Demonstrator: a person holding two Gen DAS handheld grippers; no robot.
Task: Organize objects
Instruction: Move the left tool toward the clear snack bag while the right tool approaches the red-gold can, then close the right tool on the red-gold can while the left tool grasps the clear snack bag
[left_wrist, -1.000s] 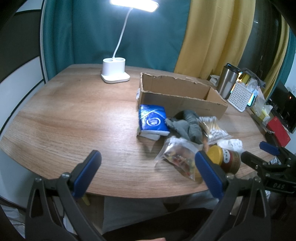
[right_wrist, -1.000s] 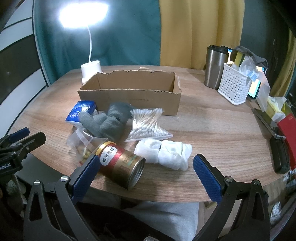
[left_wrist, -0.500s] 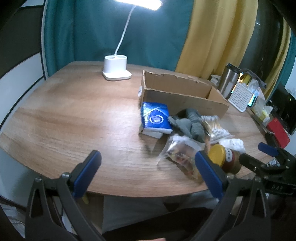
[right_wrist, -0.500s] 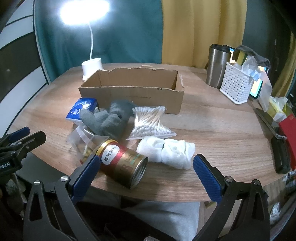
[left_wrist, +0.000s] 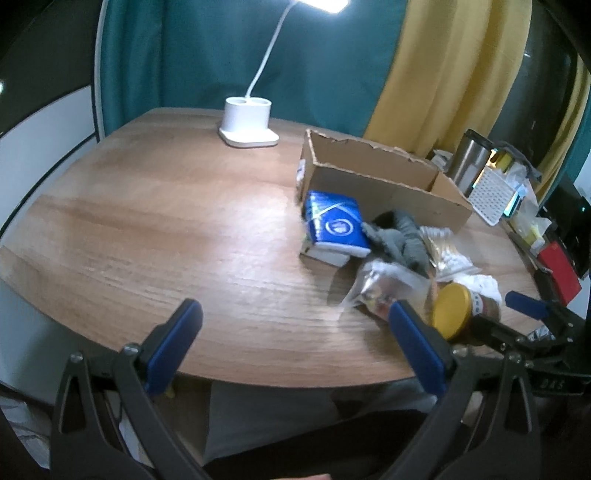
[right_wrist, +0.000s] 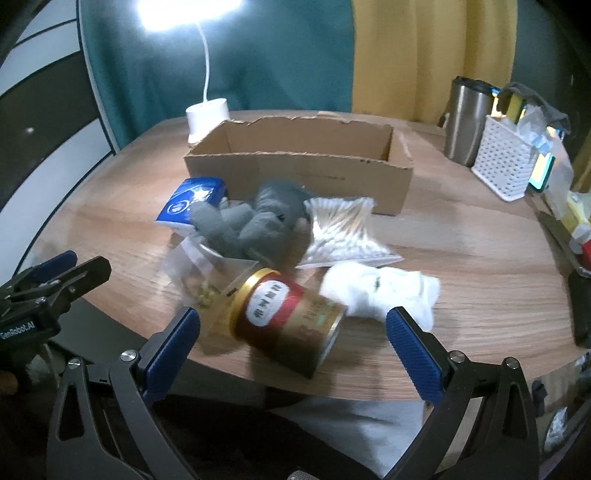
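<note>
An open cardboard box (right_wrist: 299, 162) stands on the wooden table (left_wrist: 147, 229); it also shows in the left wrist view (left_wrist: 384, 184). In front of it lie a blue tissue pack (left_wrist: 334, 225), grey socks (right_wrist: 255, 221), a bag of cotton swabs (right_wrist: 343, 232), a clear snack bag (left_wrist: 384, 288), white socks (right_wrist: 380, 291) and a red-and-gold can on its side (right_wrist: 291, 314). My right gripper (right_wrist: 291, 343) is open just before the can. My left gripper (left_wrist: 295, 332) is open and empty at the table's front edge, left of the pile.
A white lamp base (left_wrist: 247, 123) stands at the back. A steel tumbler (right_wrist: 463, 122), a white basket (right_wrist: 508, 162) and small items crowd the right side. A red box (left_wrist: 559, 271) lies at the right edge.
Both grippers have moved forward toward the table. The can and pile now sit closer between the right gripper's fingers. Nothing has been grasped.
</note>
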